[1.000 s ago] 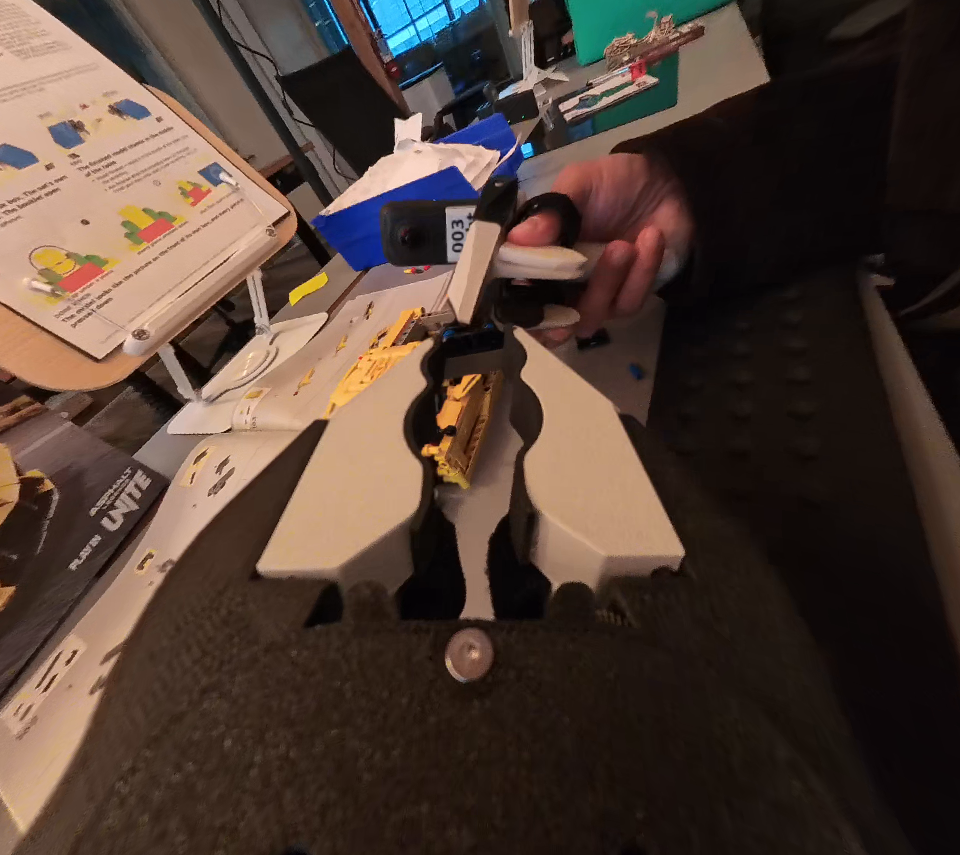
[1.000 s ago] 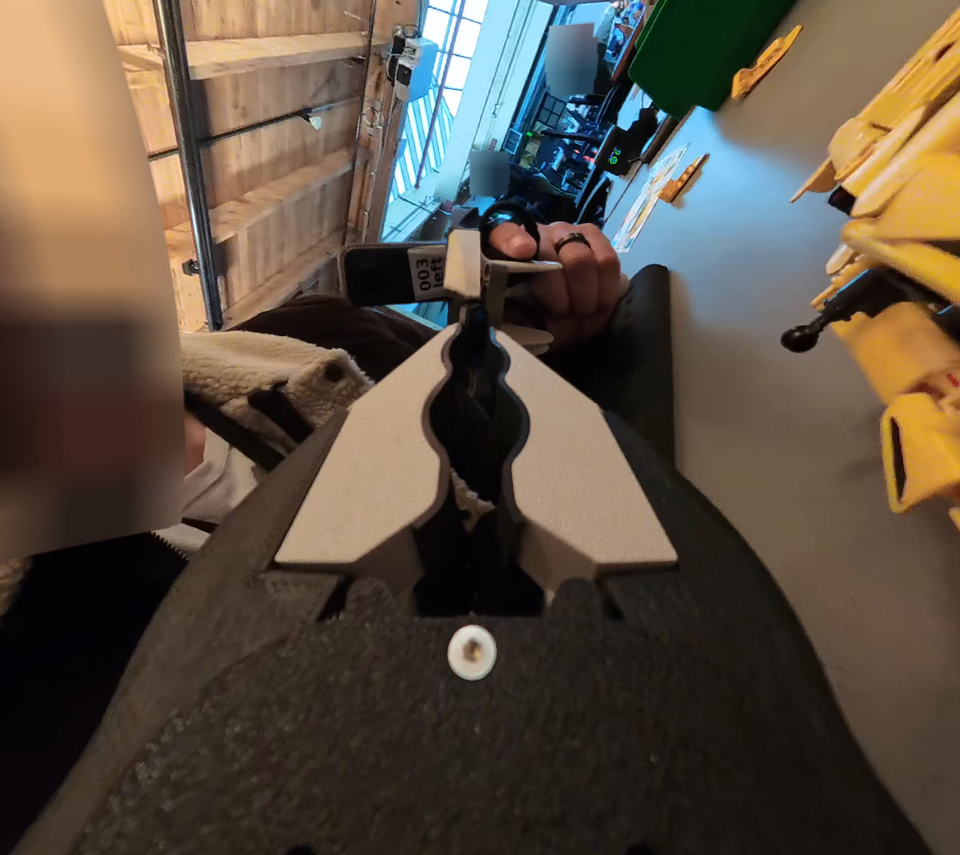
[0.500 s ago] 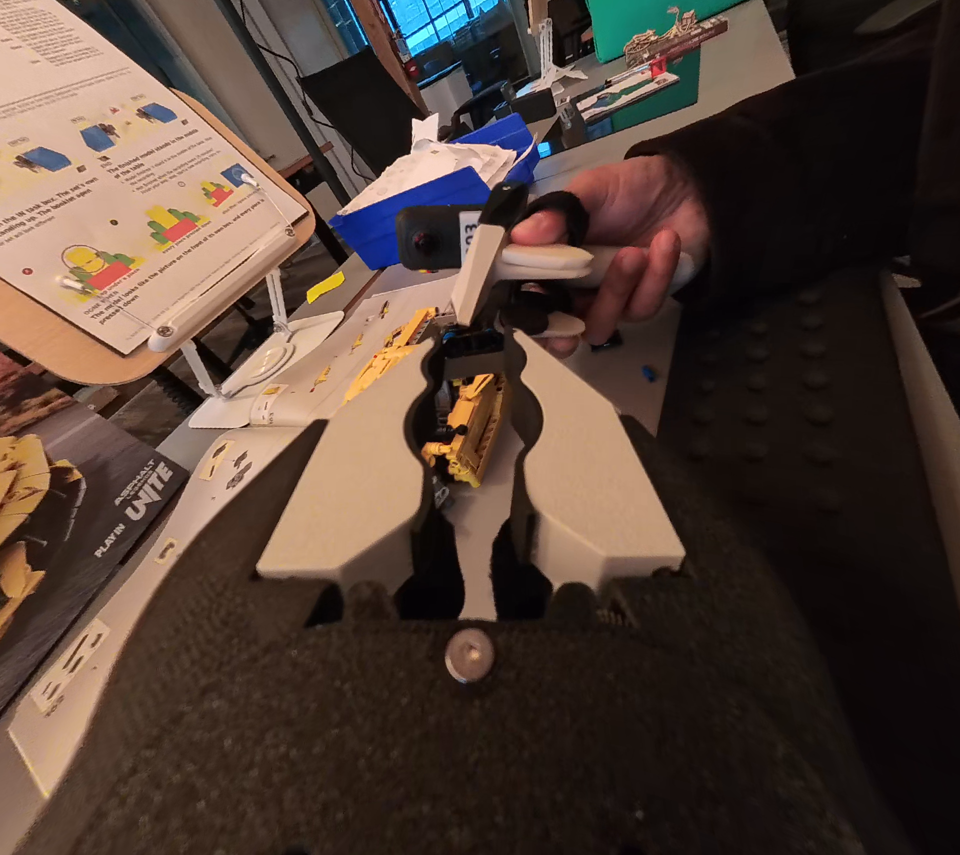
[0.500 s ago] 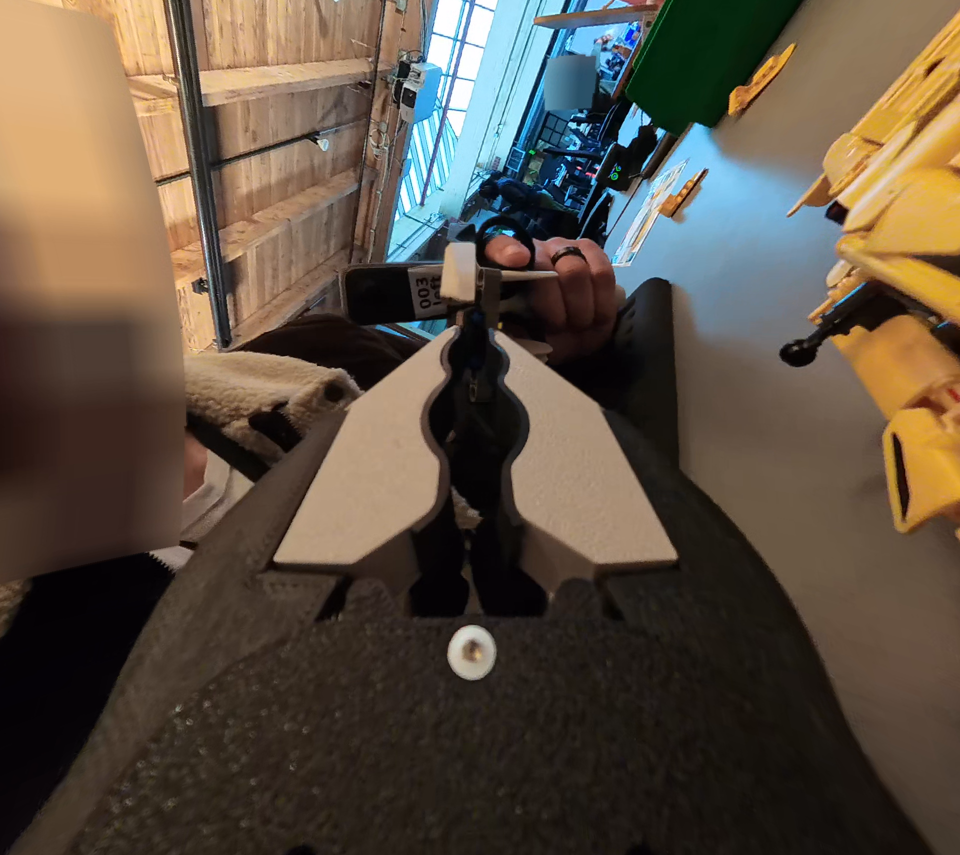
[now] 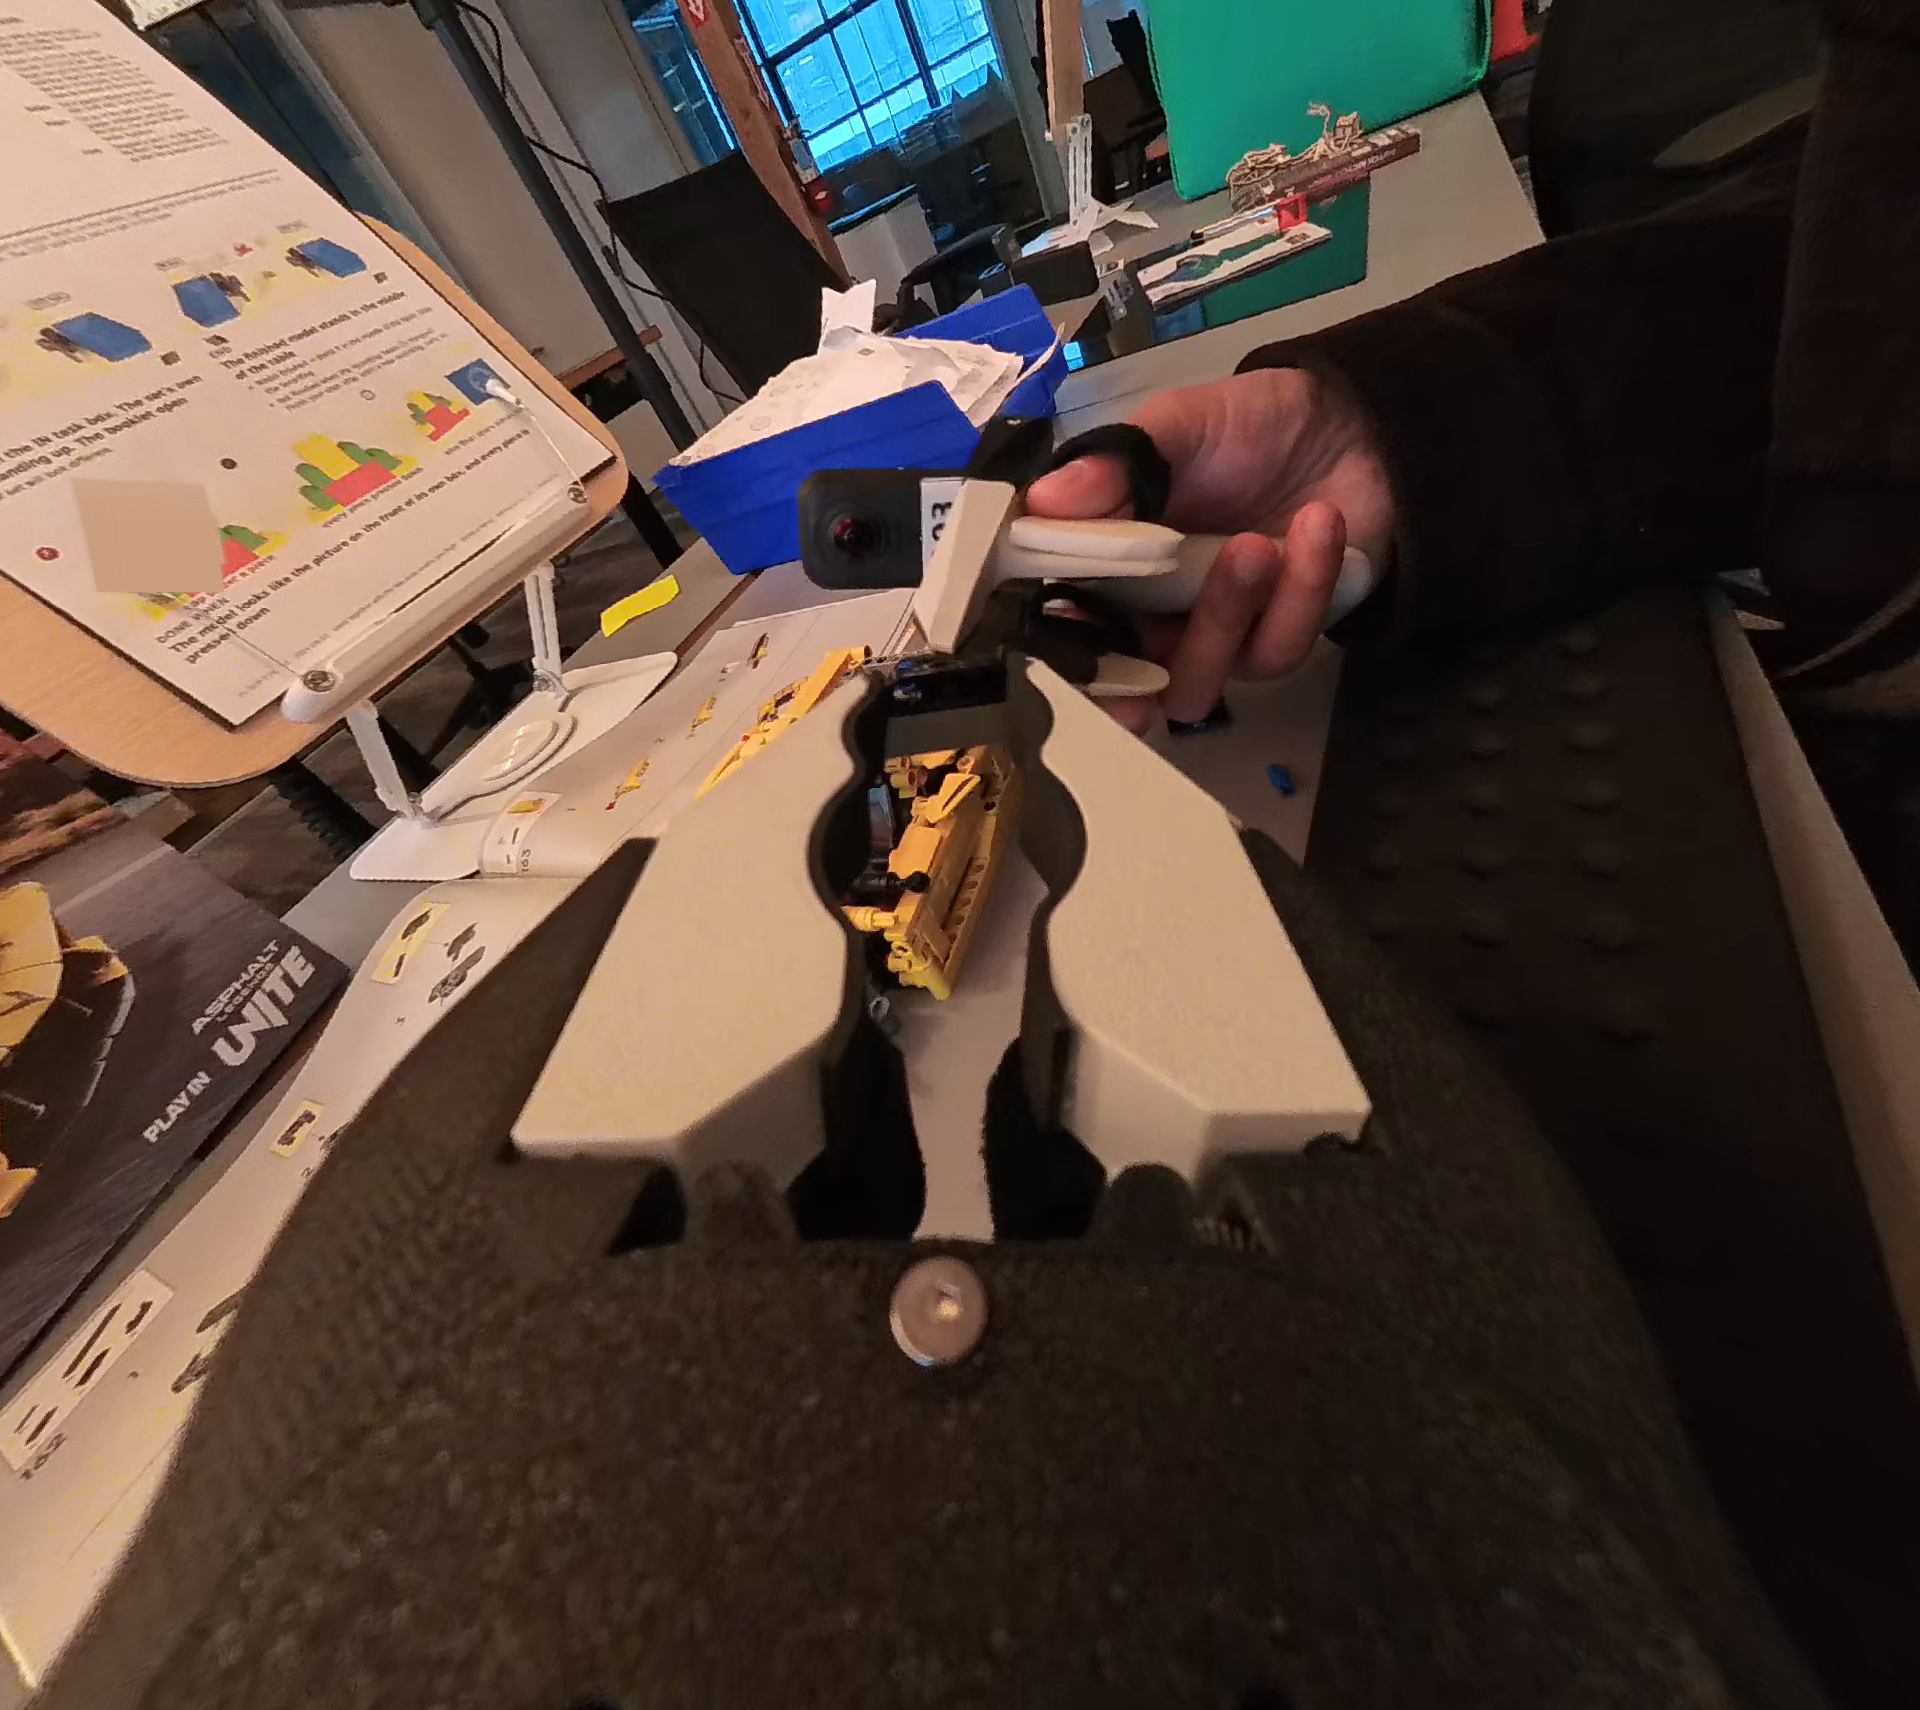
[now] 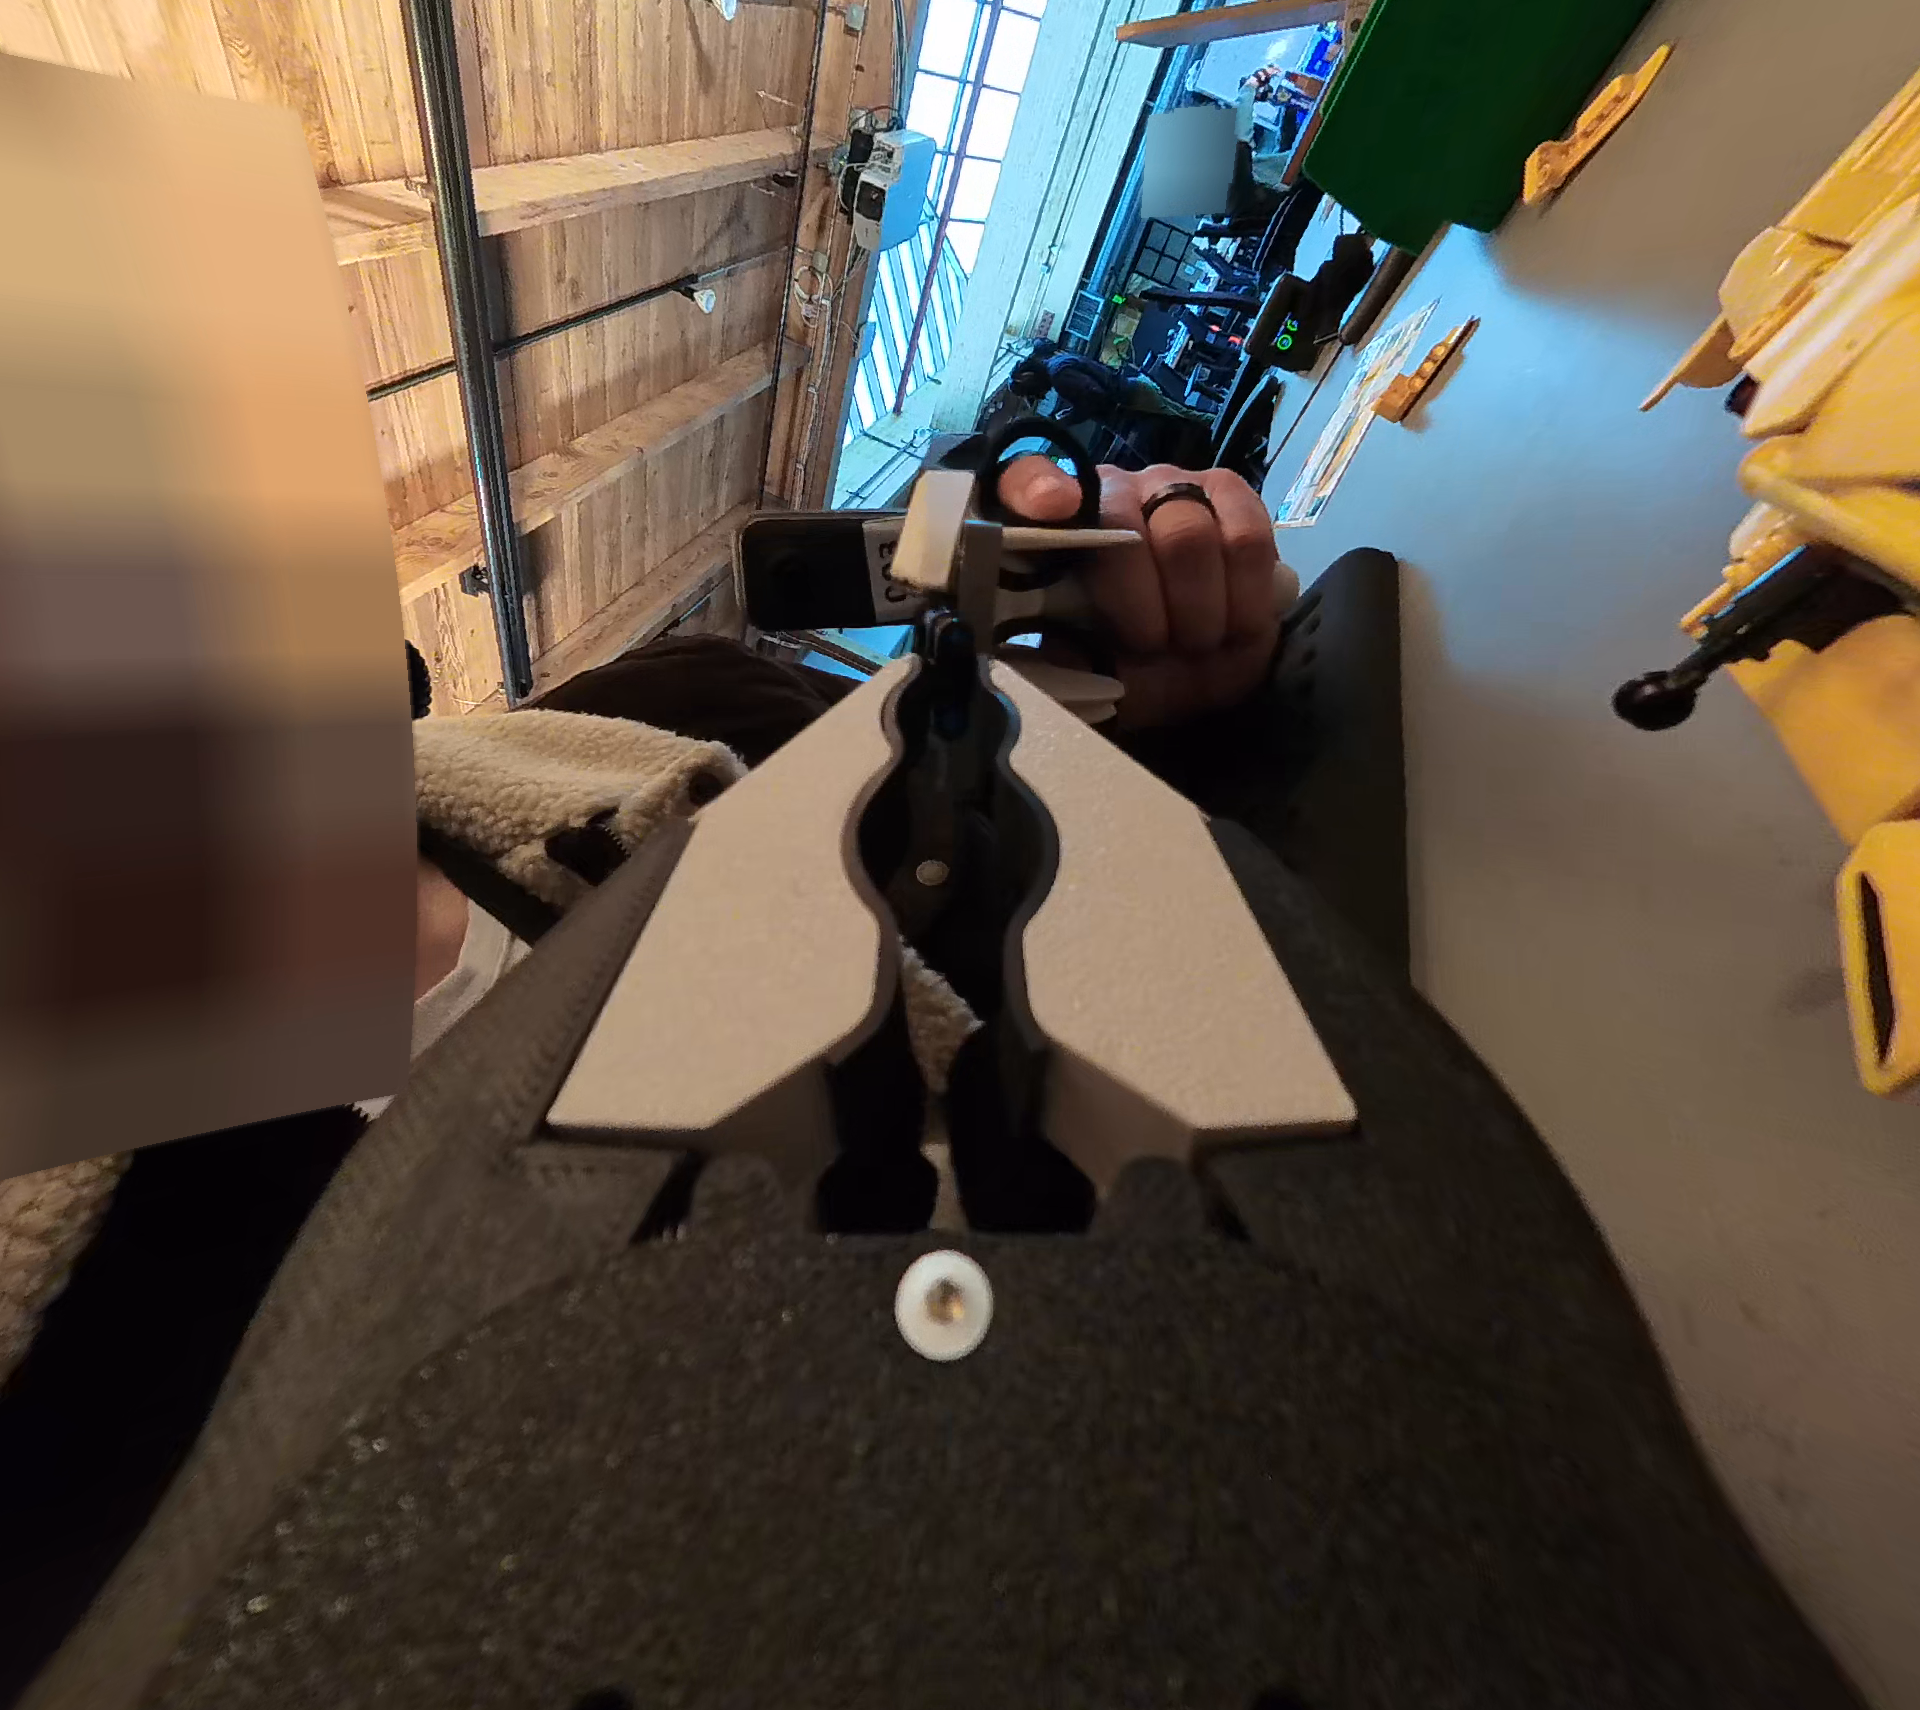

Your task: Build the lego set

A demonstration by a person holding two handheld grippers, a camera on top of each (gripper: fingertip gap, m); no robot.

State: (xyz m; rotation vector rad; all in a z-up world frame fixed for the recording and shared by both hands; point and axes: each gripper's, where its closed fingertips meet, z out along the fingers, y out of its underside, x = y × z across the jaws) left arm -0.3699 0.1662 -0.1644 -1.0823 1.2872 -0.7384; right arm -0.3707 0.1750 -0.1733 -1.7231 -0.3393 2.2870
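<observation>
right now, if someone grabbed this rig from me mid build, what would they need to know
Left hand-held gripper: shut on a dark piece at its tips. A yellow sub-assembly shows in the finger gap; I cannot tell whether the two are joined.
Right hand-held gripper: shut on a small blue piece, tip to tip with the left one.
Elsewhere: the yellow model lies partly built on the table; the instruction booklet lies open.
Done: both parts picked up and brought together.
Left: probably press the blue piece into the dark one, then carry on from the booklet.
</observation>
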